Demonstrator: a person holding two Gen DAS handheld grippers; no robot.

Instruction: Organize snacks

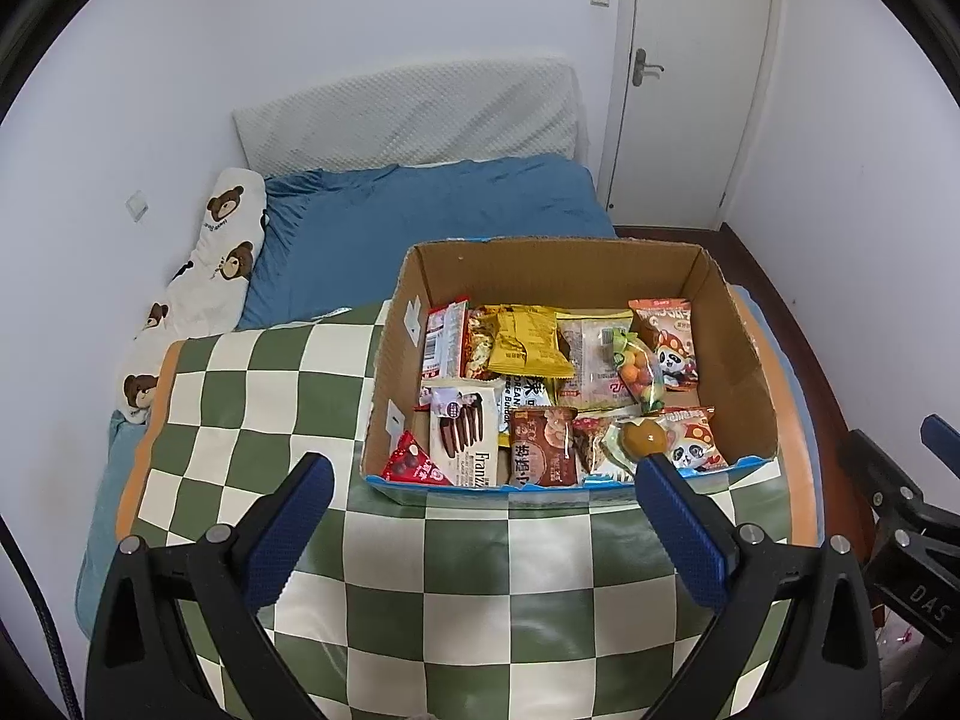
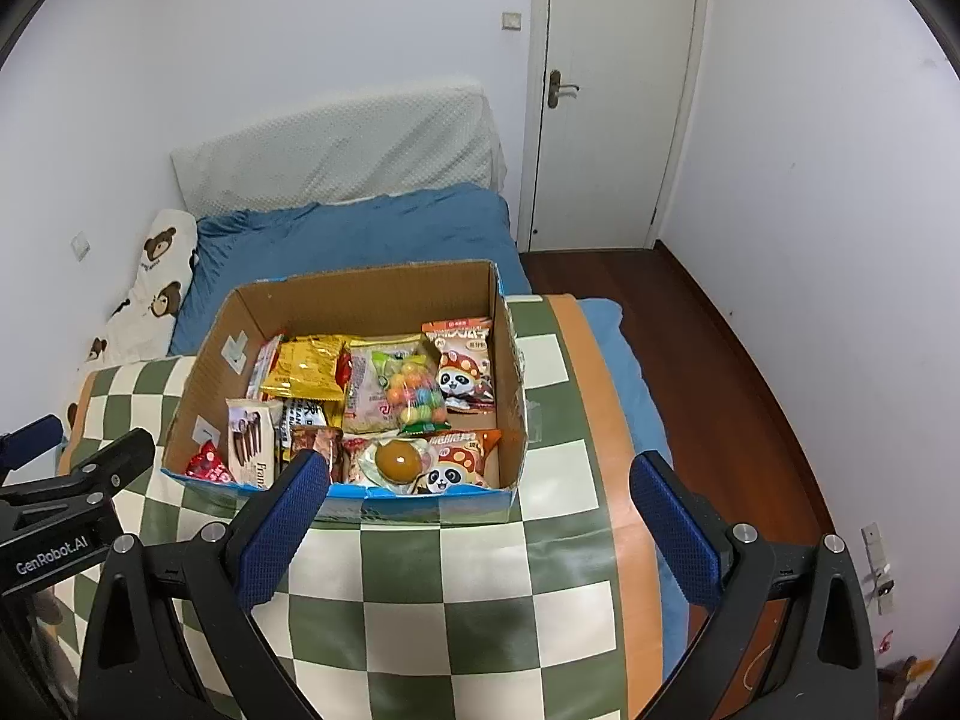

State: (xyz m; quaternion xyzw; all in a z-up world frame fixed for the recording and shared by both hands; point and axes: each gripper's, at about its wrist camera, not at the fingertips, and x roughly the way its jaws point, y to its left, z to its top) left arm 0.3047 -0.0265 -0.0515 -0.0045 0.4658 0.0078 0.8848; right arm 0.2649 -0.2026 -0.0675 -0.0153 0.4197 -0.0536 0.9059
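Bedroom scene: white walls, a closed white door (image 2: 618, 96), dark wood floor (image 2: 720, 324) beside a bed with blue bedding (image 1: 432, 204). On the bed lies a green-and-cream checkered cloth (image 1: 480, 588), and on that cloth sits the cardboard box (image 1: 738, 354), my landmark.

The box is open-topped, its near wall cut low with a blue printed edge. The snacks are inside it: a yellow packet (image 1: 528, 336) toward the far left, a bag of coloured candy balls (image 2: 414, 390) right of that, a panda packet (image 1: 672, 342) at the far right corner, a Franzzi wafer pack (image 1: 468, 426) at the near left, a red packet (image 1: 414, 462) in the near left corner, and an amber round sweet (image 2: 399, 459) against the near wall beside a second panda packet (image 2: 456, 462).

Open room: left of the box, bare checkered cloth runs to its orange border; near side of the box, a wide bare stretch of cloth; right of the box, a narrow strip, then the cloth's orange edge and the drop to the floor.

Left tongs (image 1: 483, 483): released, spread wide, grasping nothing, hanging near side of the box. Right tongs (image 2: 480, 480): likewise released and empty, near the box's right front corner. I see each rig's black frame at the edge of the other's view.
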